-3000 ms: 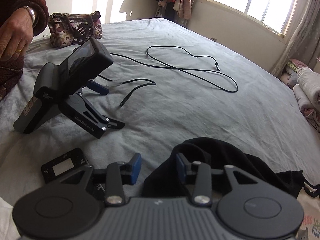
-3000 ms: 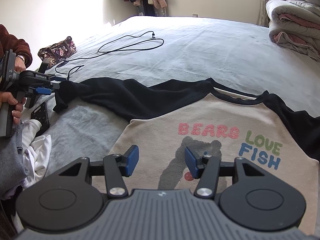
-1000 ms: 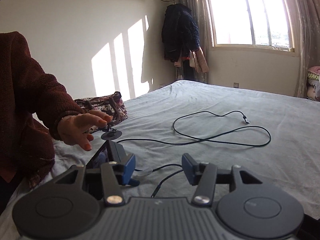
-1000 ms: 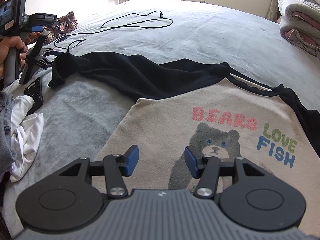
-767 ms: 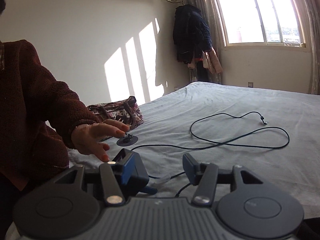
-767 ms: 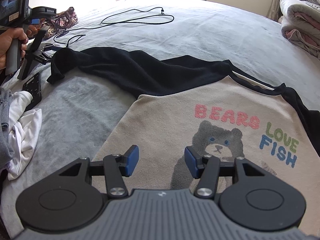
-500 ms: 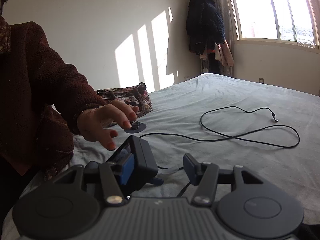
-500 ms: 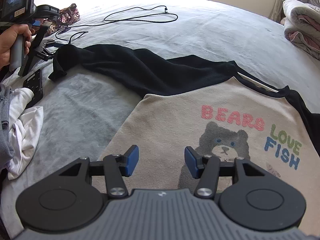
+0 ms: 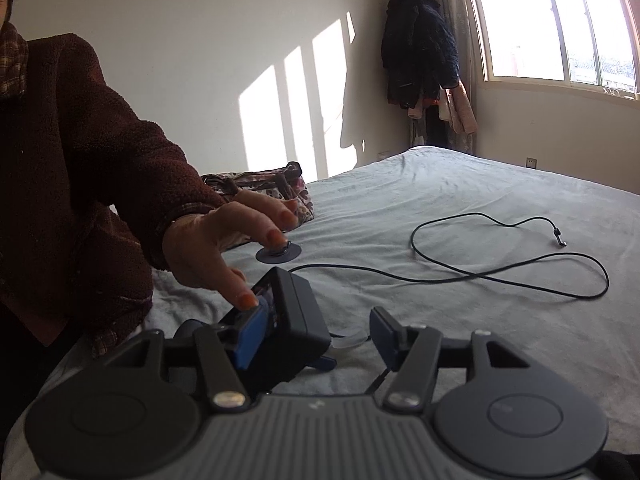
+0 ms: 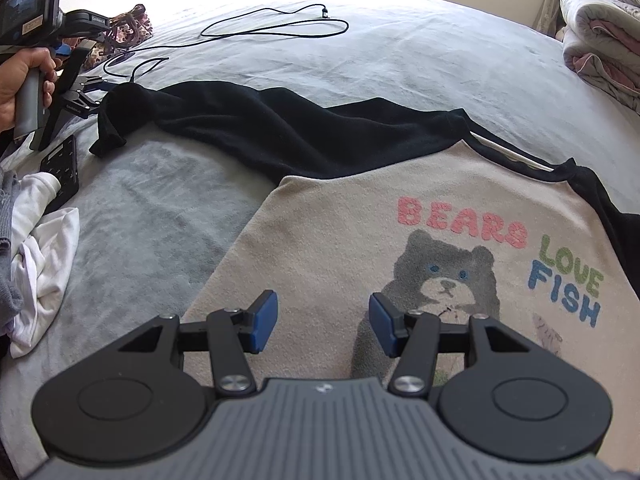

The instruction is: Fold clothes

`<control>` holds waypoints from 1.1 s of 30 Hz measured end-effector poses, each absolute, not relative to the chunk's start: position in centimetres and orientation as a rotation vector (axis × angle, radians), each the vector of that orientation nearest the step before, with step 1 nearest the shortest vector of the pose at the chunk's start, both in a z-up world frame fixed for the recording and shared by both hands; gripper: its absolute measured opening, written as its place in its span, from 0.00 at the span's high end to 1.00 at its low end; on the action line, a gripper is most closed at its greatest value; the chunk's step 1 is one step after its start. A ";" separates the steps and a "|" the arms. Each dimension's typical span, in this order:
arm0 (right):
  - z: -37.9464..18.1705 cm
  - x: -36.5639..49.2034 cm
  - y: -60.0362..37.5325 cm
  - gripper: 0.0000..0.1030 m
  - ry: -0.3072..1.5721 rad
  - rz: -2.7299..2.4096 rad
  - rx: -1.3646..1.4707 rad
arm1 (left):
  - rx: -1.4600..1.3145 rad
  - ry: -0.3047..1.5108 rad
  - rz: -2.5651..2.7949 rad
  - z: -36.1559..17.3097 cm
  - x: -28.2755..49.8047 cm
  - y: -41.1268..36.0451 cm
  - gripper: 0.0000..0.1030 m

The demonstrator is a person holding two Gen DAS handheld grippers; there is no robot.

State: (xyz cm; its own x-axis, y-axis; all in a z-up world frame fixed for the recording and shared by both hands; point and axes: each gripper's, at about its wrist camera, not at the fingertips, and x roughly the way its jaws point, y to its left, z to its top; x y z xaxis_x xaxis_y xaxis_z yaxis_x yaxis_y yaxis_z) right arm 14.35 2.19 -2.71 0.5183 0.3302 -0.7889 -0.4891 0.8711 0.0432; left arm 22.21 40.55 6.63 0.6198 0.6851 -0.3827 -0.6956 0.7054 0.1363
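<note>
Since three seconds ago the left gripper has swung up from the black sleeve to look across the bed toward the window, and the right gripper has crept in over the sweatshirt, so the bear print now sits just past its right pad. Nearest in the right wrist view, the right gripper's blue pads stand apart with nothing between them, hanging over the beige front of the sweatshirt, which lies flat on the near part of the bed. Its black sleeve stretches away toward the bed's left edge, where white cloth is bunched beside a small black card. Beyond the sleeve end, a hand grips a gripper handle. In the left wrist view, the left gripper's jaws are opening, empty; behind its left pad sits a black device, which a reaching hand in a dark red sleeve touches with one fingertip. Farther off lie a black cable and a patterned bag near the far left edge. Folded bedding is stacked at the far right corner.
</note>
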 end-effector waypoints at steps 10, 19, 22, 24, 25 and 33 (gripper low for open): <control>-2.5 13.9 2.3 0.47 0.895 0.502 -0.183 | -0.050 0.418 0.709 7.9 20.2 37.9 0.36; -2.0 13.1 2.3 0.47 0.885 0.512 -0.175 | -0.032 0.441 0.555 6.8 18.2 33.8 0.36; -1.9 13.0 2.0 0.47 0.883 0.507 -0.170 | -0.049 0.457 0.521 6.7 17.8 33.3 0.36; -1.9 13.0 1.9 0.47 0.883 0.504 -0.167 | -0.042 0.455 0.522 6.8 17.8 33.2 0.35; -1.9 13.0 1.8 0.47 0.883 0.503 -0.167 | -0.032 0.451 0.530 6.9 17.9 33.1 0.35; -2.0 13.2 1.4 0.47 0.891 0.494 -0.181 | -0.015 0.412 0.641 8.3 19.9 35.2 0.31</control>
State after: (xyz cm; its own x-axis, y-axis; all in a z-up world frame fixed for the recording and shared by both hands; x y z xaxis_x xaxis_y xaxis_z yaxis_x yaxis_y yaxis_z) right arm 13.22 1.43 -2.02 0.5256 0.3368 -0.7812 -0.4841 0.8735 0.0509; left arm 19.93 35.16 8.31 0.7234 0.5779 -0.3778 -0.5837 0.8041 0.1123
